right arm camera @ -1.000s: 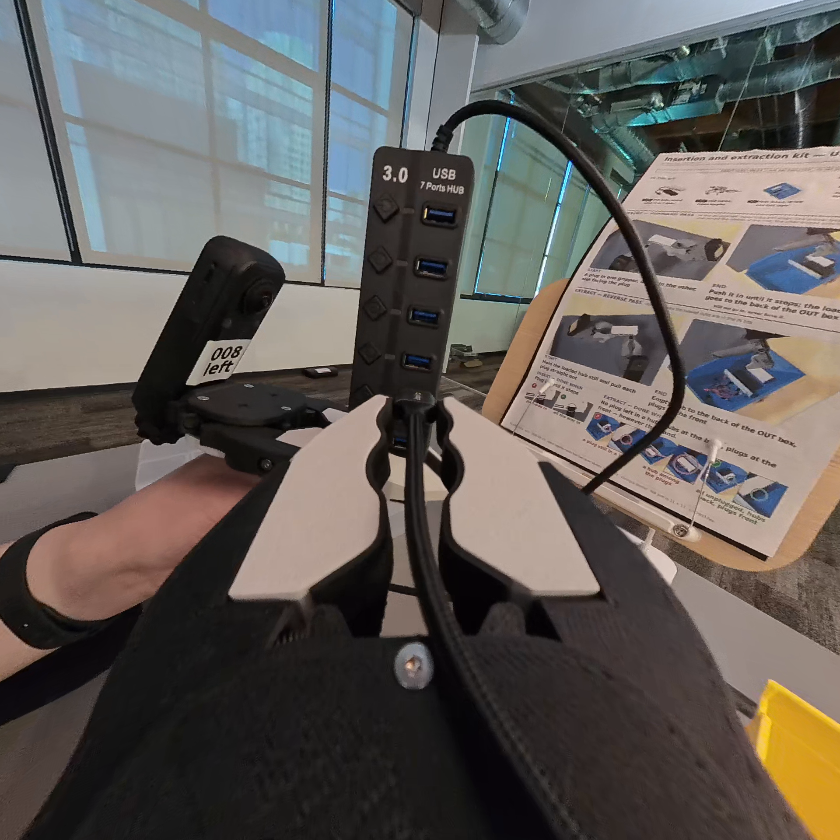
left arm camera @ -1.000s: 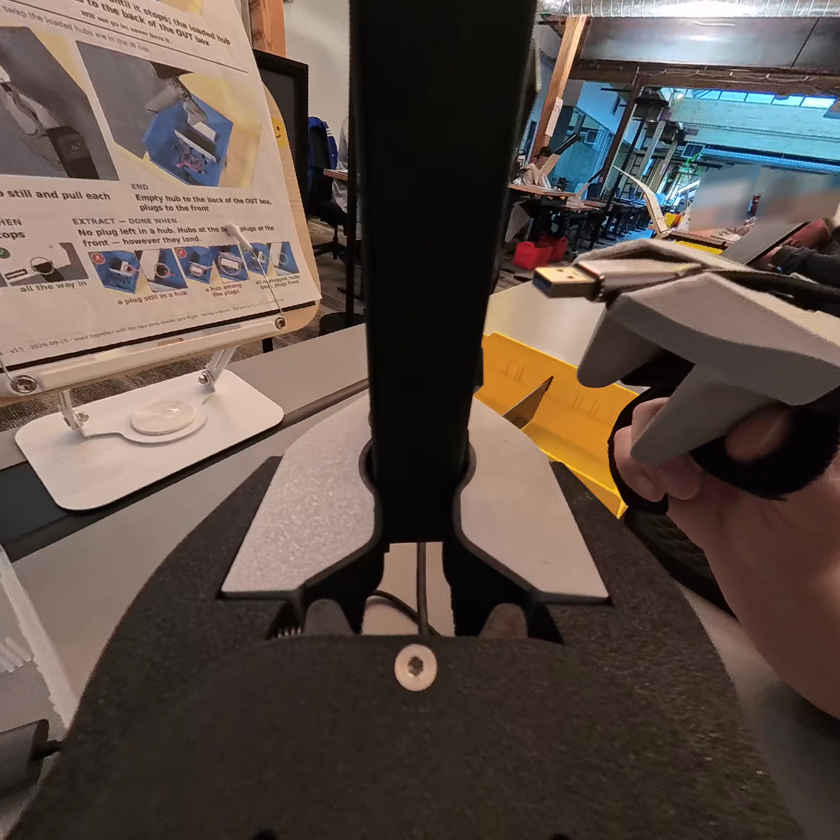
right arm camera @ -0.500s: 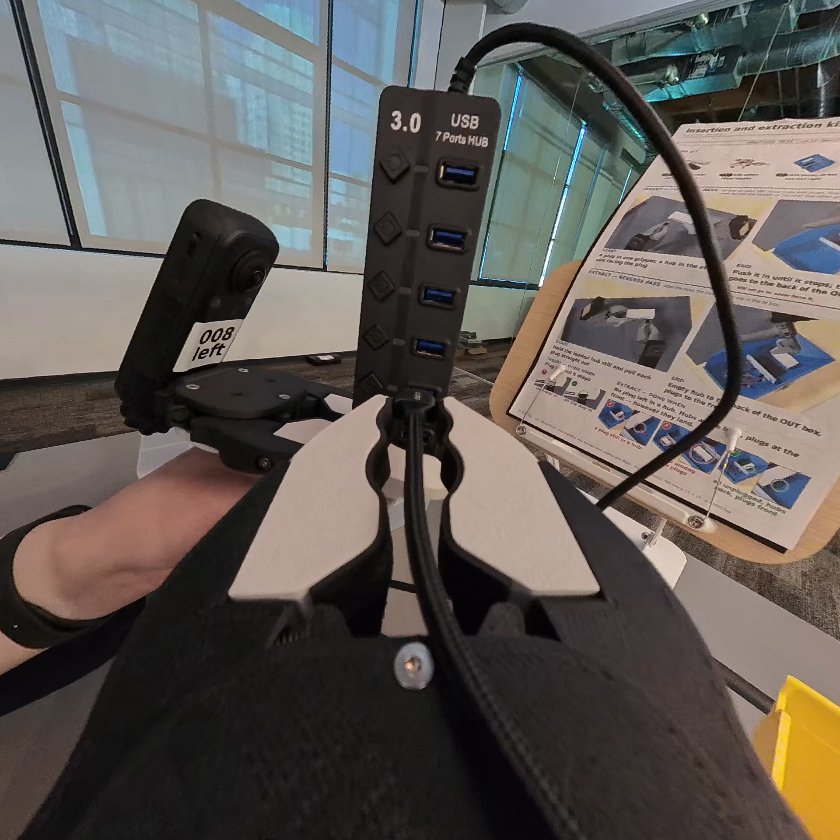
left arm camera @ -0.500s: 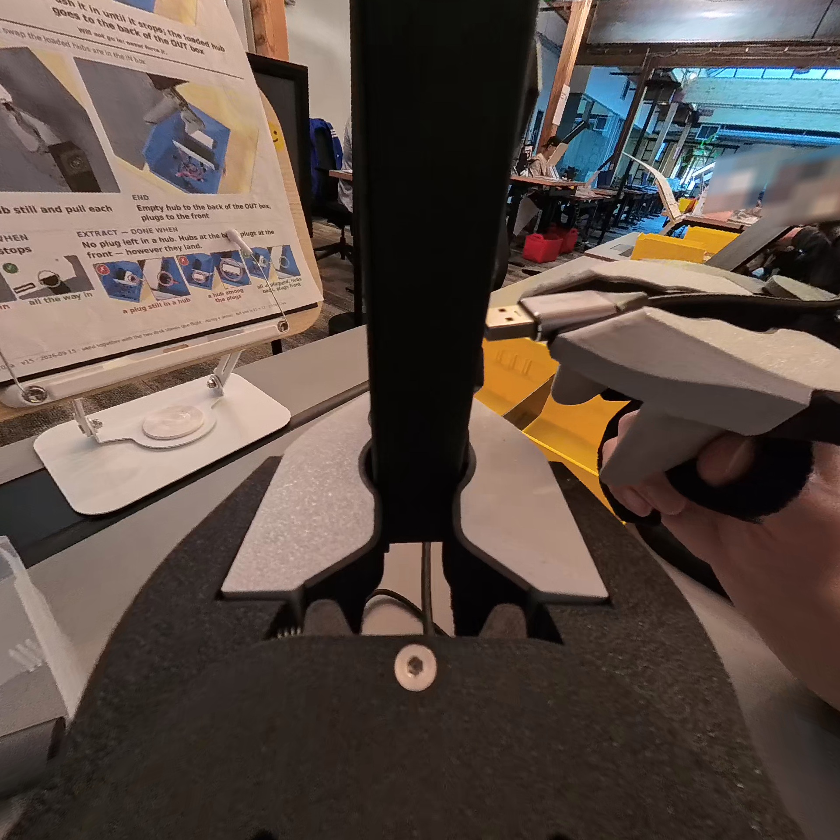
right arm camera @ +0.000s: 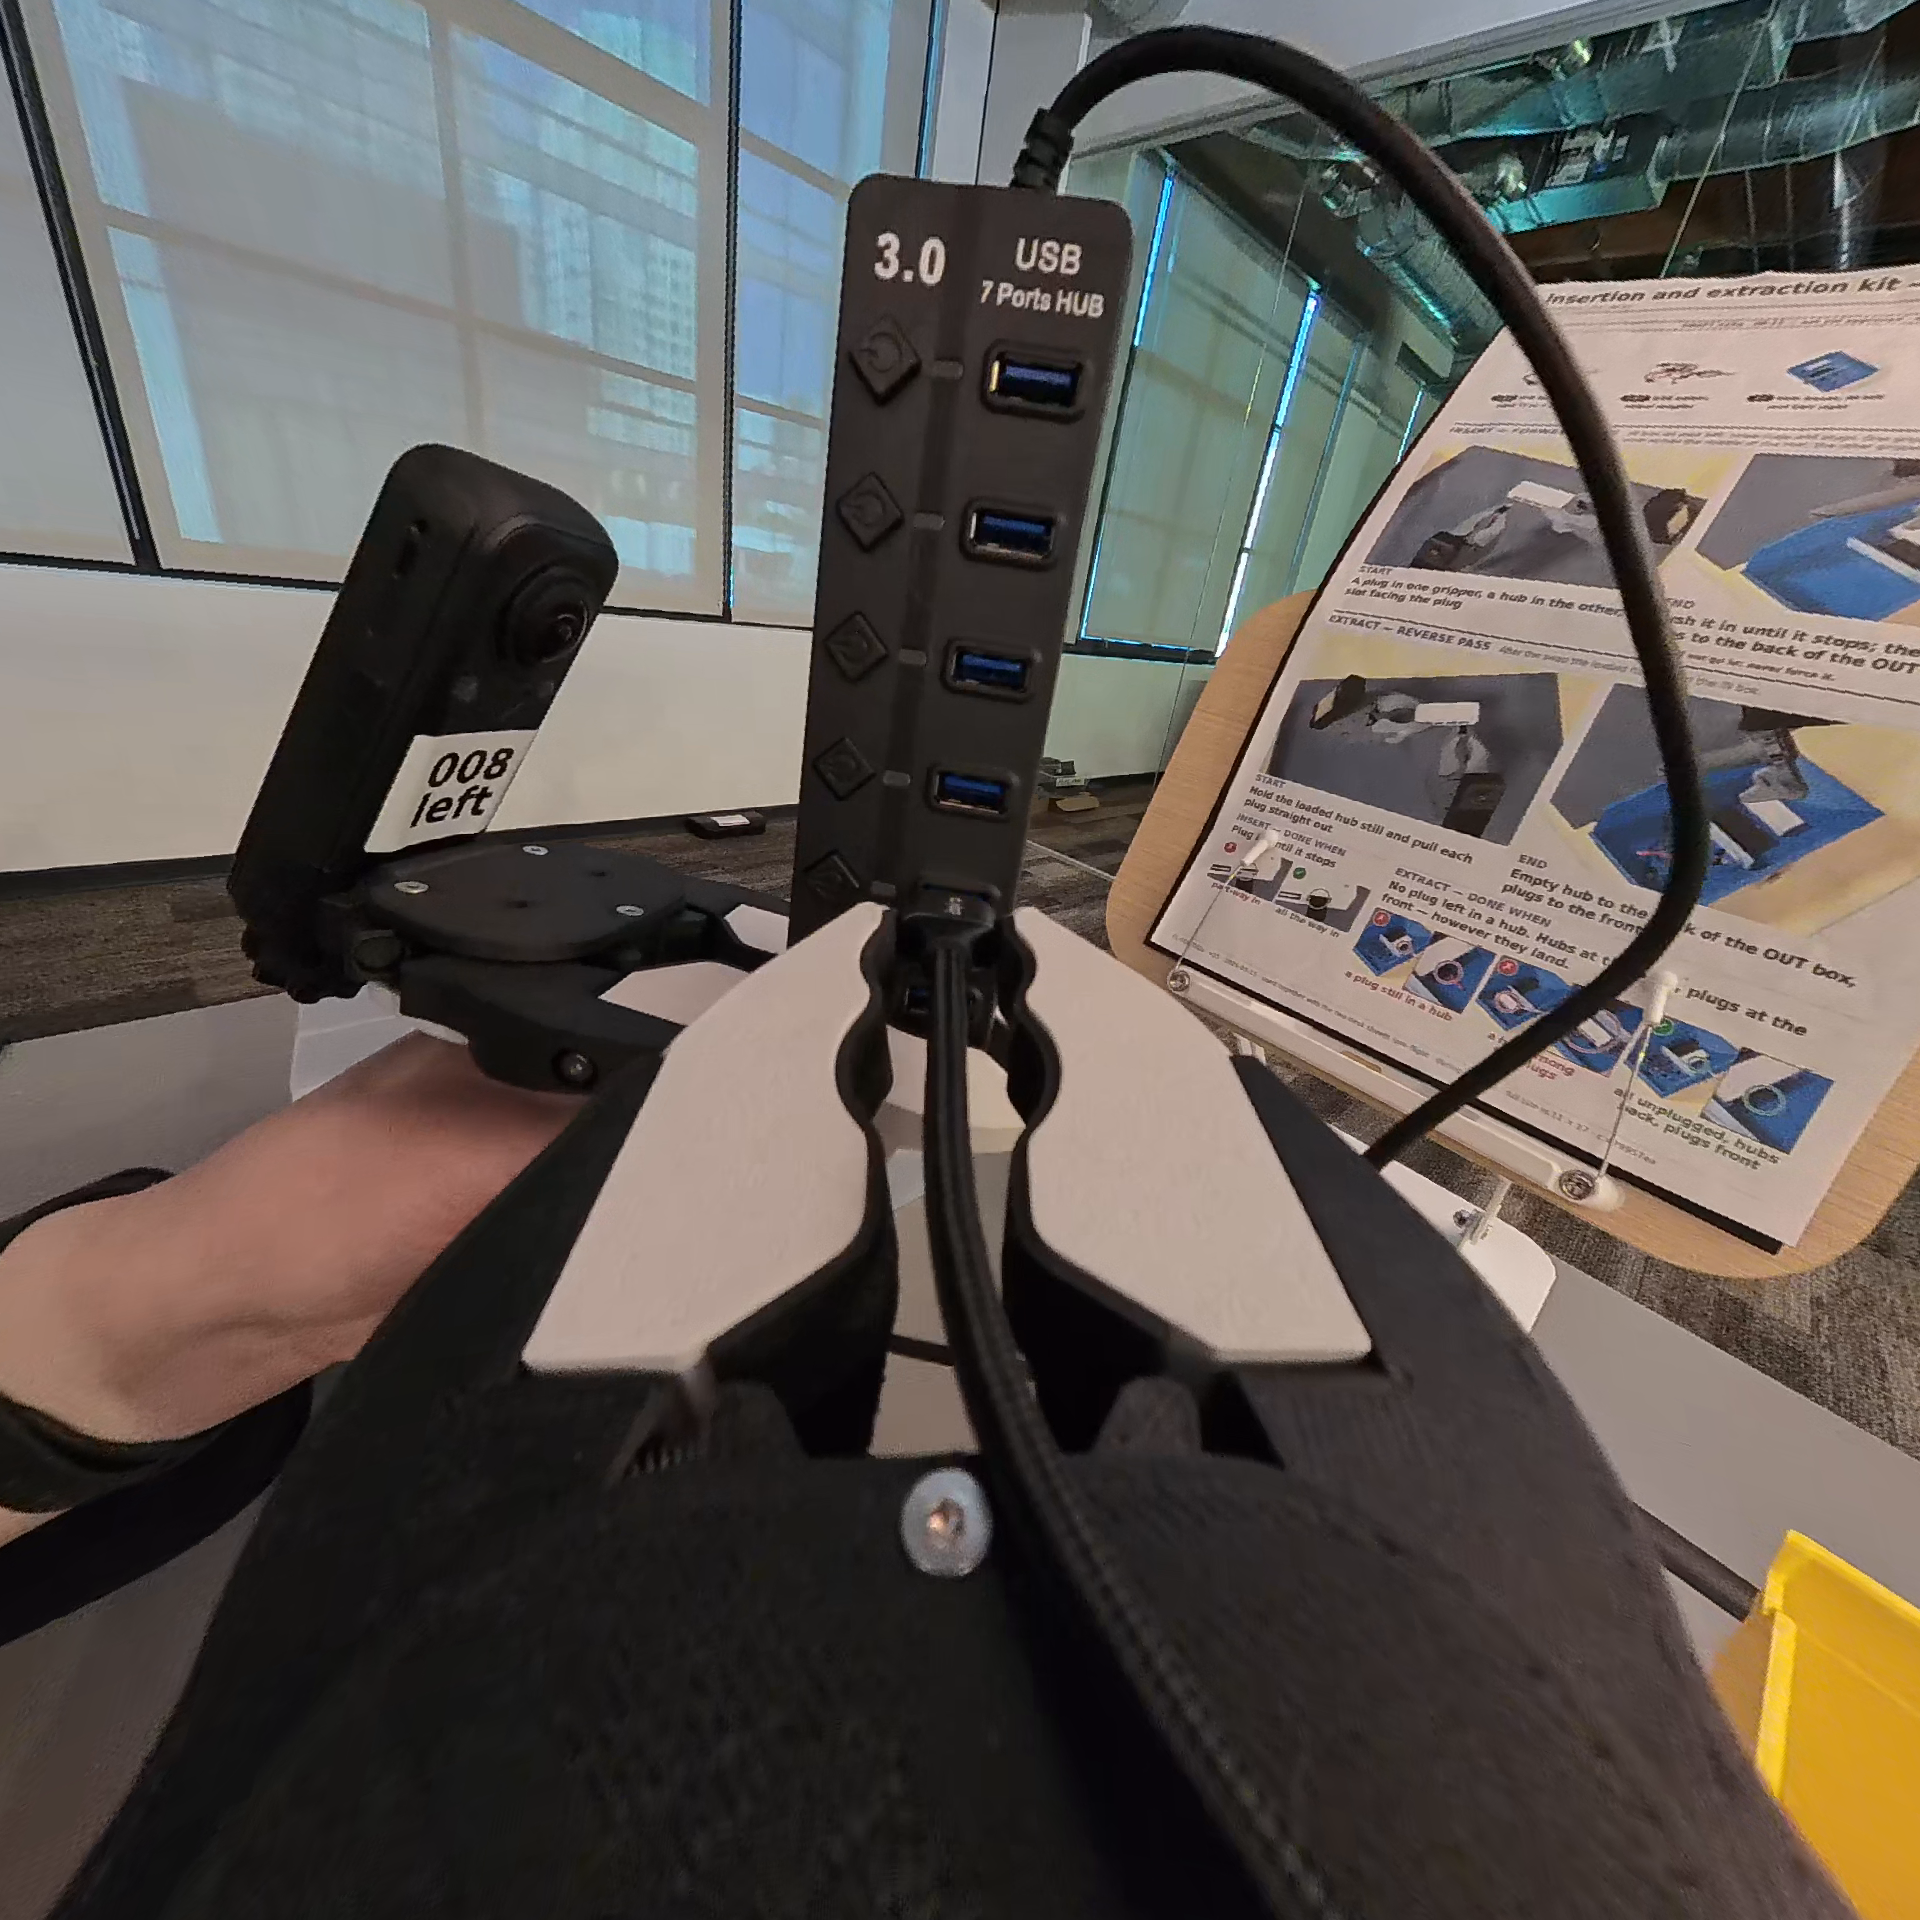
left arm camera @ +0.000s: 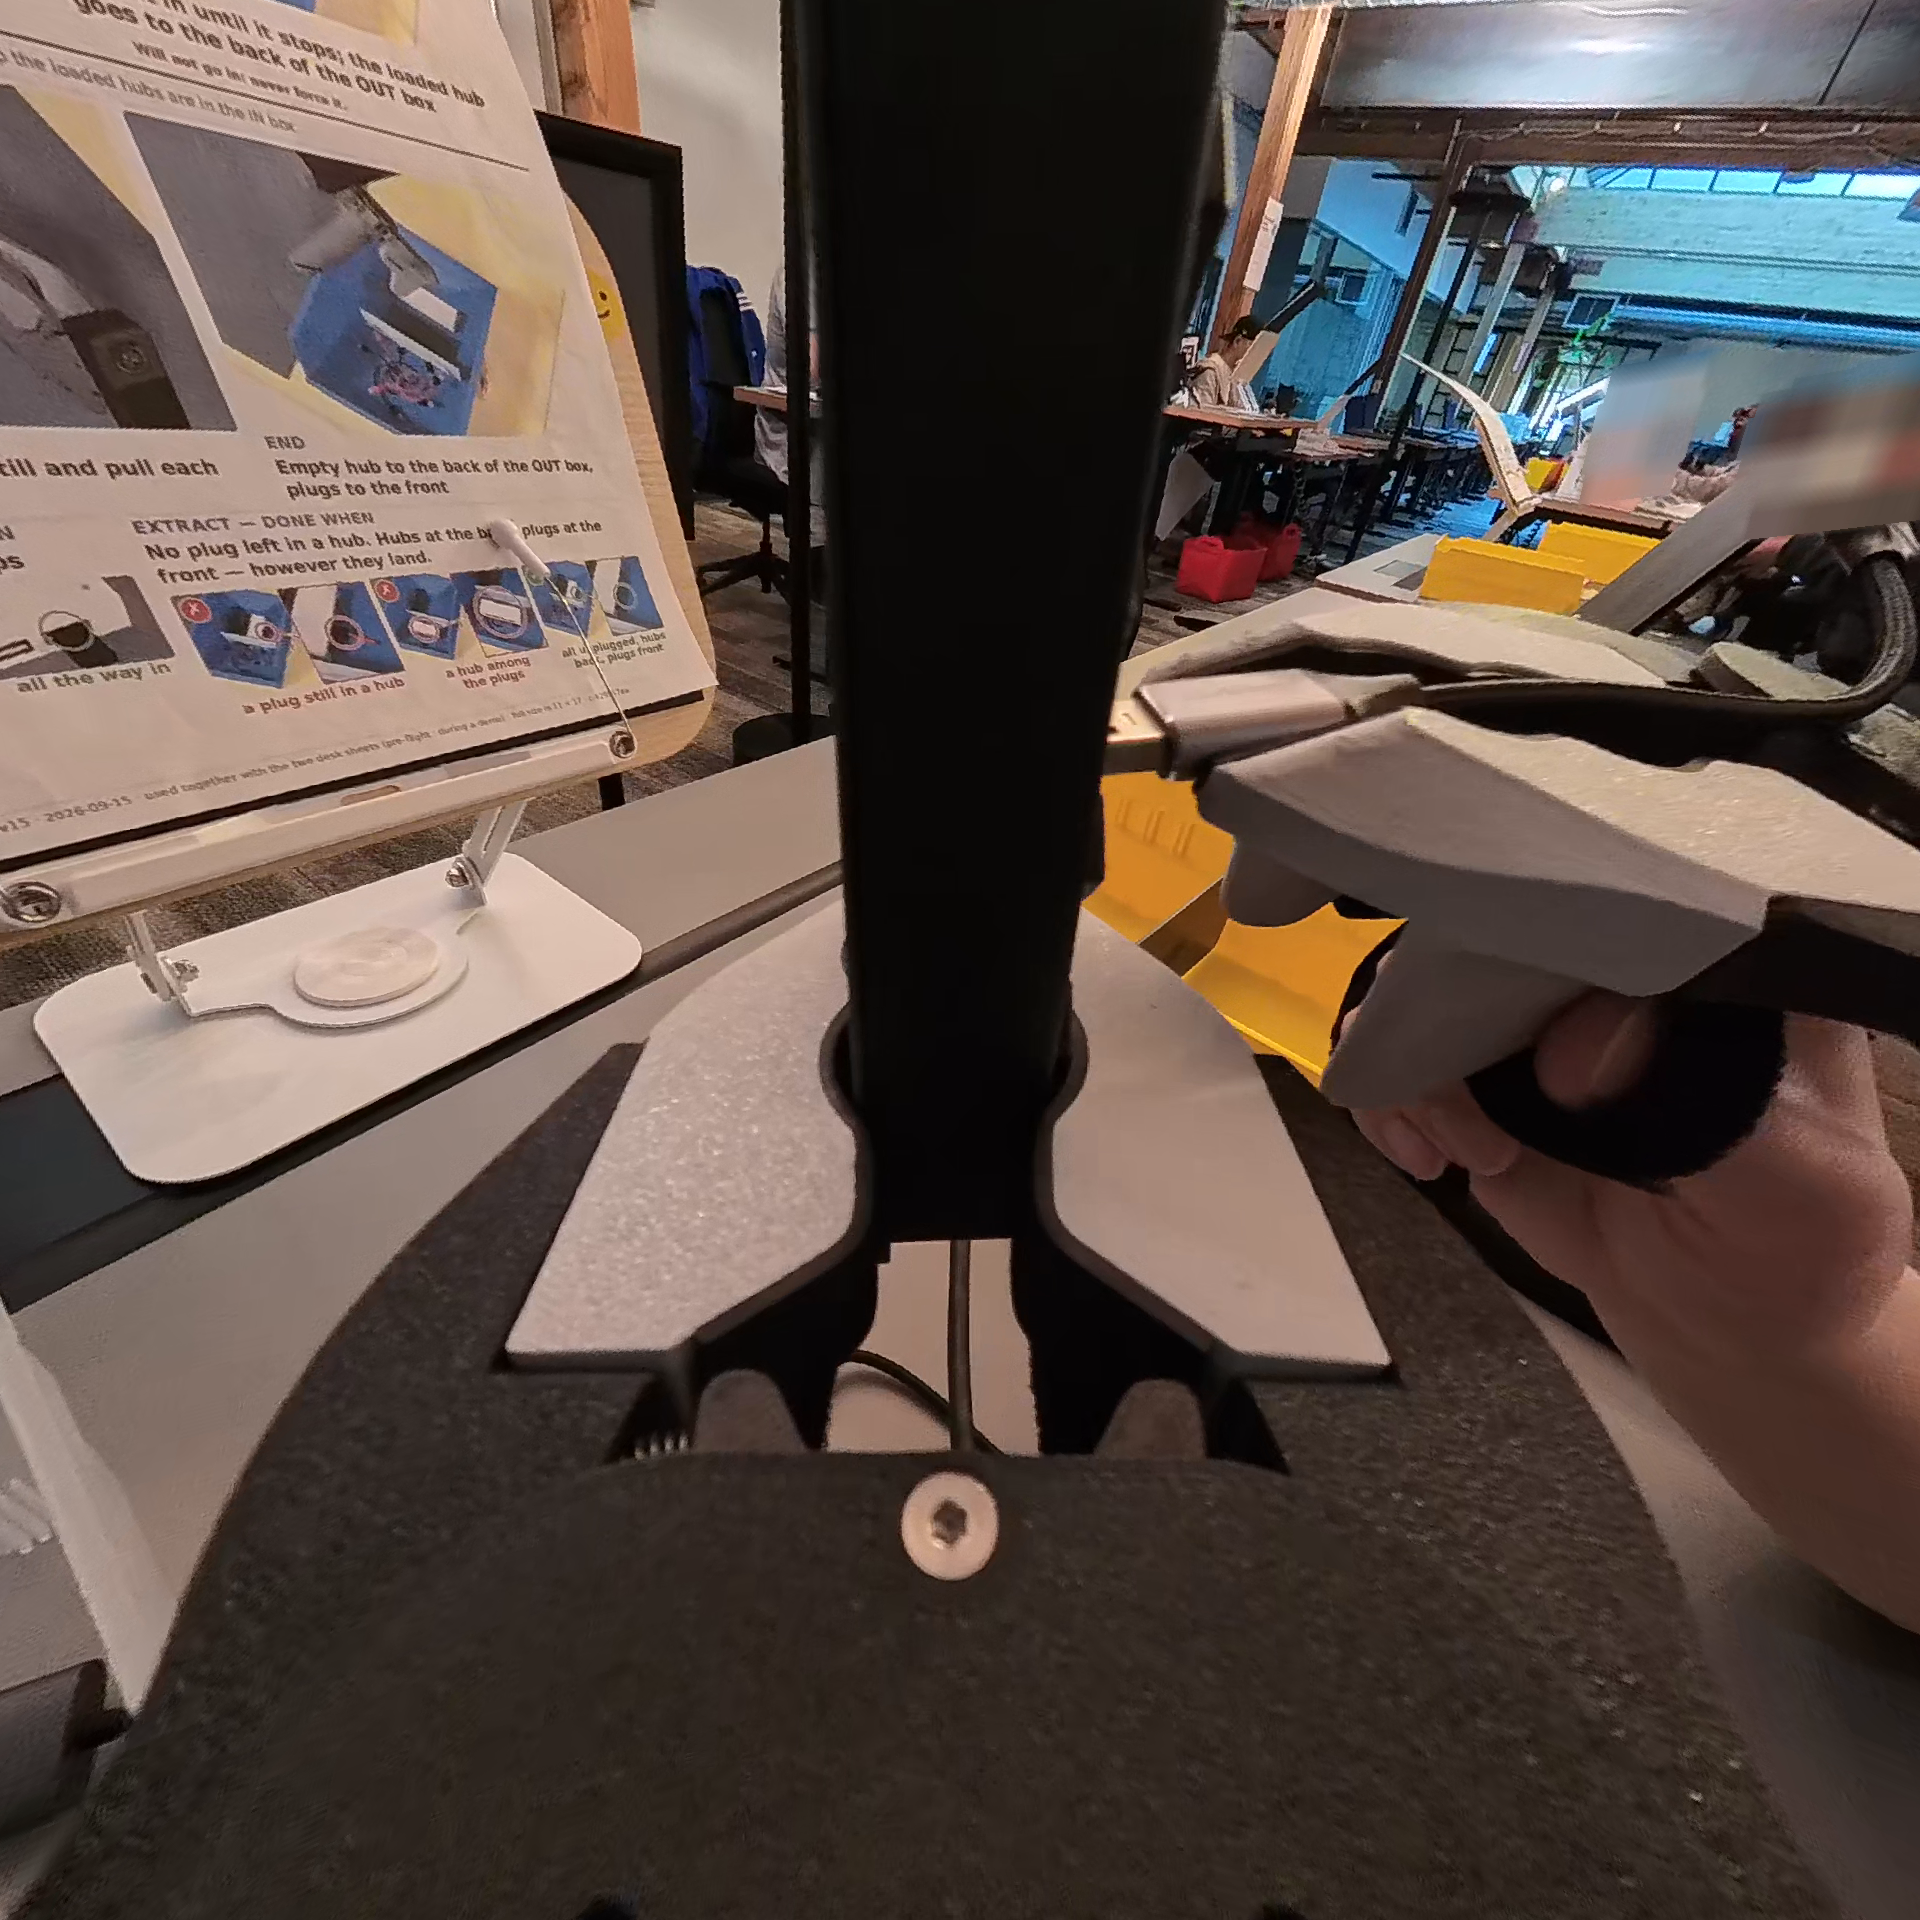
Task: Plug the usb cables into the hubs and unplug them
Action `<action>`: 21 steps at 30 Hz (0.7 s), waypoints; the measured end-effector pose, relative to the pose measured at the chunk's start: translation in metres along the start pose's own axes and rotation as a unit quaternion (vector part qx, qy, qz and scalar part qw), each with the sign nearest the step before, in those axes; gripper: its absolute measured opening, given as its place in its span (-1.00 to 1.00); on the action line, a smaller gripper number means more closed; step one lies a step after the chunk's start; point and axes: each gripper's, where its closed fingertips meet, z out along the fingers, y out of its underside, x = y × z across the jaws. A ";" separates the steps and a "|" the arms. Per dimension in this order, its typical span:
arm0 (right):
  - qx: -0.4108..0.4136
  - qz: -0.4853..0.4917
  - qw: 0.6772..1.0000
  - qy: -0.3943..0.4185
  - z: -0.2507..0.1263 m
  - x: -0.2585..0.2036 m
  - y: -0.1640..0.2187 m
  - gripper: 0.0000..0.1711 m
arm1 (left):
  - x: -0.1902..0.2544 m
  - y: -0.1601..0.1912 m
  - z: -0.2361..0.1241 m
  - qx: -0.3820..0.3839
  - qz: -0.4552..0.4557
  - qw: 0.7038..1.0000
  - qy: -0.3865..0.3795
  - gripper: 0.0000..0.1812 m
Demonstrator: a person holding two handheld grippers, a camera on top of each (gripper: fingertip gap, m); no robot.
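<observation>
Instruction sheet on stand (right arm camera: 1558, 831) behind right; yellow bin (left arm camera: 1226, 914) beyond hub. Hub cord (right arm camera: 1621, 582) loops across sheet. Hub and sheet carry printed text, camera (right arm camera: 436, 707) a white sticker. Left gripper (left arm camera: 956, 1060) clamped on upright black hub (right arm camera: 935, 582). Right gripper (right arm camera: 945, 997) clenched on USB plug (left arm camera: 1216, 717), tip at a lower port.

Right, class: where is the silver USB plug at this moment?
In the left wrist view the USB plug sits right of centre, pinched in the right gripper, its metal tip just beside the upright black hub held by the left gripper.
</observation>
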 end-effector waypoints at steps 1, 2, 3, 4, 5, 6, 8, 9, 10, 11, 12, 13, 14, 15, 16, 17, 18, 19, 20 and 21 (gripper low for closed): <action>0.001 0.000 1.000 0.001 0.000 0.000 0.000 -0.79 | 0.000 0.000 0.000 0.000 0.000 1.000 0.001 -0.72; 0.000 -0.002 1.000 0.002 0.000 0.001 0.000 -0.79 | 0.001 0.000 0.000 0.000 0.000 1.000 0.001 -0.72; 0.000 -0.003 1.000 0.003 0.000 0.001 0.000 -0.79 | 0.001 0.000 0.000 -0.001 0.000 1.000 0.002 -0.72; 0.000 -0.003 1.000 0.003 0.000 0.001 0.001 -0.79 | 0.001 0.000 0.000 -0.001 0.001 1.000 0.001 -0.72; 0.000 -0.003 1.000 0.004 0.000 0.001 0.001 -0.79 | 0.001 0.001 0.000 -0.001 0.001 1.000 0.001 -0.72; 0.000 -0.003 1.000 0.005 0.000 0.001 0.001 -0.79 | 0.001 0.001 0.001 -0.001 0.000 1.000 0.002 -0.72; 0.003 -0.002 1.000 0.008 0.000 0.001 0.001 -0.79 | 0.003 0.001 0.001 -0.001 0.002 1.000 0.005 -0.72; 0.006 -0.001 1.000 0.009 0.000 0.001 0.001 -0.79 | 0.002 0.001 0.001 -0.002 0.005 1.000 0.002 -0.72; 0.009 0.000 1.000 0.009 0.000 0.001 0.002 -0.79 | 0.002 0.001 0.001 -0.001 0.010 1.000 -0.001 -0.72; 0.012 0.000 1.000 0.011 0.001 0.001 0.002 -0.79 | 0.001 0.001 0.000 -0.001 0.016 1.000 -0.006 -0.72; 0.014 0.000 1.000 0.012 0.001 0.000 0.002 -0.79 | 0.000 0.001 0.000 -0.001 0.024 1.000 -0.010 -0.72; 0.018 -0.002 1.000 0.014 0.001 0.000 0.002 -0.79 | -0.001 0.000 0.000 0.000 0.032 0.999 -0.014 -0.72; 0.023 -0.005 1.000 0.015 0.000 -0.001 0.001 -0.79 | -0.001 -0.001 0.000 0.002 0.042 0.999 -0.016 -0.72; 0.028 -0.007 0.999 0.017 -0.001 -0.001 0.000 -0.78 | 0.000 -0.002 -0.001 0.004 0.053 0.998 -0.018 -0.72; 0.031 -0.009 0.999 0.019 -0.001 -0.001 -0.001 -0.79 | 0.000 -0.003 -0.001 0.005 0.064 0.998 -0.022 -0.72; 0.034 -0.011 0.999 0.019 -0.001 -0.002 -0.001 -0.79 | -0.001 -0.004 -0.002 0.007 0.073 0.997 -0.028 -0.72; 0.036 -0.011 0.999 0.020 -0.002 -0.003 -0.001 -0.79 | 0.000 -0.005 -0.002 0.009 0.079 0.996 -0.030 -0.72; 0.038 -0.012 0.999 0.022 -0.002 -0.003 -0.001 -0.79 | 0.002 -0.005 -0.002 0.012 0.079 0.997 -0.024 -0.72; 0.041 -0.011 0.999 0.023 -0.002 -0.003 -0.001 -0.78 | 0.006 -0.005 -0.001 0.016 0.075 0.997 -0.014 -0.72; 0.044 -0.011 0.999 0.025 -0.002 -0.003 -0.001 -0.79 | 0.006 -0.005 -0.001 0.018 0.076 0.997 -0.014 -0.72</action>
